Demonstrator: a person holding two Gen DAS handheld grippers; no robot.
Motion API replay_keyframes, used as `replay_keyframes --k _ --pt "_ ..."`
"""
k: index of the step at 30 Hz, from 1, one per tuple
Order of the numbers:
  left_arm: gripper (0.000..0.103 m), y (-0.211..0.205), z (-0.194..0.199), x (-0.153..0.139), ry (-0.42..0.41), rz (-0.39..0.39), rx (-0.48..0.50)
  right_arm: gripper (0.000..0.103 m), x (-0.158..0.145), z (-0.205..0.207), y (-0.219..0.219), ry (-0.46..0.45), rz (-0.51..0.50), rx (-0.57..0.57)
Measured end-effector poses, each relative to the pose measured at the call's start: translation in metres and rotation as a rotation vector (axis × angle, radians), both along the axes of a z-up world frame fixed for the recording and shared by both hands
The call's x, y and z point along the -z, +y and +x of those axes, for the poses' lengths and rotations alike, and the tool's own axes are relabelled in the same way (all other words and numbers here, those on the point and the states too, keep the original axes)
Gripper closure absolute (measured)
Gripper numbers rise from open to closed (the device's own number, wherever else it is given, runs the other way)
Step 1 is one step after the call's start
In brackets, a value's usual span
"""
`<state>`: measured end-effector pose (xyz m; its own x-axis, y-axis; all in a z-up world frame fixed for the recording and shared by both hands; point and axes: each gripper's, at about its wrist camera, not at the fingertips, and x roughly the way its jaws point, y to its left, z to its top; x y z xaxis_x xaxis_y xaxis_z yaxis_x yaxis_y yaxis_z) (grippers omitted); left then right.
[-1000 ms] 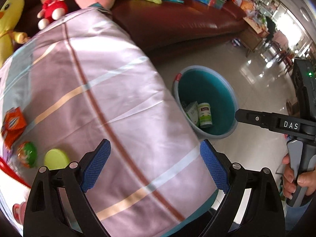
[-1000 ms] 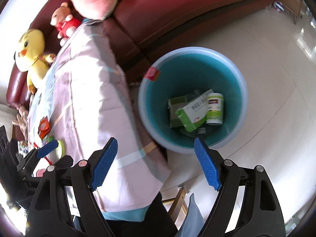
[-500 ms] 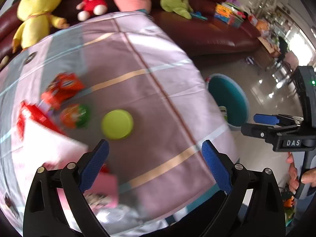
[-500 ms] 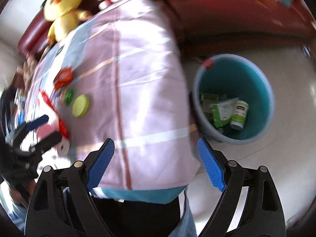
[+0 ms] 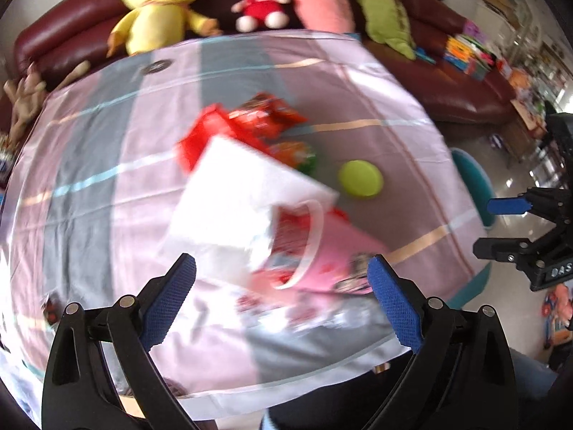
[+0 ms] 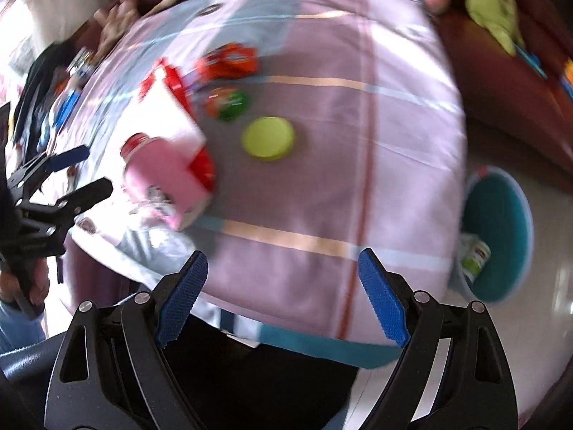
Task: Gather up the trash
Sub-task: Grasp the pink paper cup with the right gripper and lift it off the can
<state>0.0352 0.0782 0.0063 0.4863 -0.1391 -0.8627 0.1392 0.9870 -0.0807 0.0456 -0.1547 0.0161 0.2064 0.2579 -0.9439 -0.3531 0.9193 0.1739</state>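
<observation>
Both your grippers stand wide with nothing between the pads: left gripper (image 5: 281,302), right gripper (image 6: 283,295). From the left gripper, the pink cup (image 5: 322,251) lies at twelve o'clock, the green lid (image 5: 360,179) at one, the bin (image 6: 496,236) at three.

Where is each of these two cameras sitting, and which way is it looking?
Left wrist: rides the left gripper, tilted down at the striped tablecloth; its open blue pads show.
Right wrist: rides the right gripper, facing the table's edge and the teal plastic bucket; its open pads show.
Shared: the round yellow-green lid, and each other's gripper.
</observation>
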Motion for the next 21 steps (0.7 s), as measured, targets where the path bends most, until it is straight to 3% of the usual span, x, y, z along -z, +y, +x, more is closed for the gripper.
replay_keyframes --k 9,16,21 --pt "0.006 0.055 0.008 0.025 0.041 -0.056 -0.089 0.021 0.022 0.009 0.087 0.018 -0.024 -0.208" --pt "0.006 0.061 0.013 0.027 0.037 -0.115 -0.038 0.021 0.038 0.012 0.130 0.002 -0.048 -0.344" --pt "0.006 0.057 0.018 0.030 0.050 -0.113 -0.007 0.021 0.046 0.016 0.147 -0.026 -0.052 -0.401"
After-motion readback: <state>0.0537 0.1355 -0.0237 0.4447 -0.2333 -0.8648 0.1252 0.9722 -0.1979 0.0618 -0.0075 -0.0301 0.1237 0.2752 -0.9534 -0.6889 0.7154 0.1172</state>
